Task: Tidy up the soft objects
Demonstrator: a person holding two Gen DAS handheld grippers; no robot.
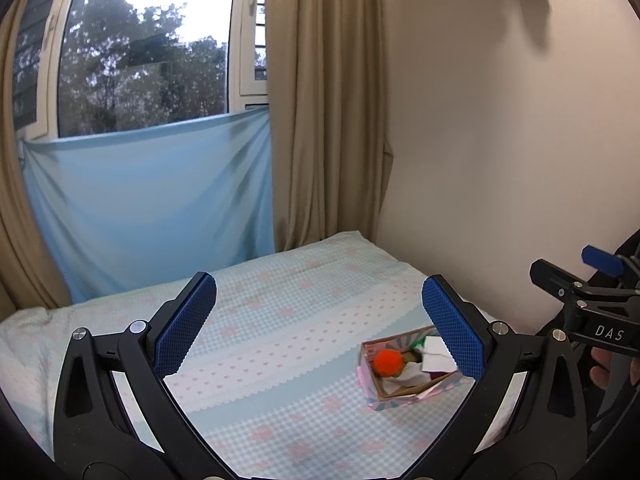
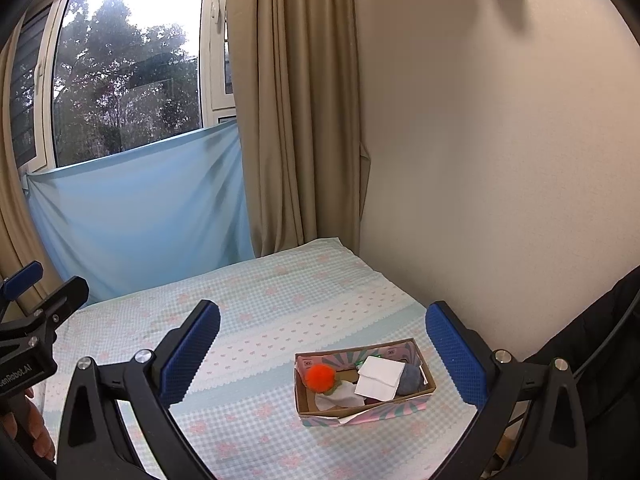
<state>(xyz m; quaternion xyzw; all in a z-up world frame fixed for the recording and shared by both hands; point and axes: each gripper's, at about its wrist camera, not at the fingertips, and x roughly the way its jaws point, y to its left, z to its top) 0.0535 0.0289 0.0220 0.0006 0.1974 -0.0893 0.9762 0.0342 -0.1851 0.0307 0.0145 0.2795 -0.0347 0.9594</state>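
Soft objects (image 2: 362, 380) lie boxed below both wide-spread grippers.

A bed (image 2: 256, 320) under a pale blue-and-pink checked sheet carries one thing — a small open cardboard box (image 2: 362, 412) with pink-striped sides.

Fuzzy pompom (image 2: 320, 377) in matt cardboard box (image 2: 428, 376)

- Bed (image 2: 280, 292) w/ pale blue-and-white checked cover, pink flower print, set in a room corner.
- Plain cream wall (image 2: 500, 160) along the bed's right side.
- Window (image 2: 124, 80) behind the bed; trees & overcast sky outside, soft daylight.
- Light blue cloth (image 2: 140, 208) stretched across window's lower part.
- Beige curtain (image 2: 296, 120) hangs btwn window & wall.
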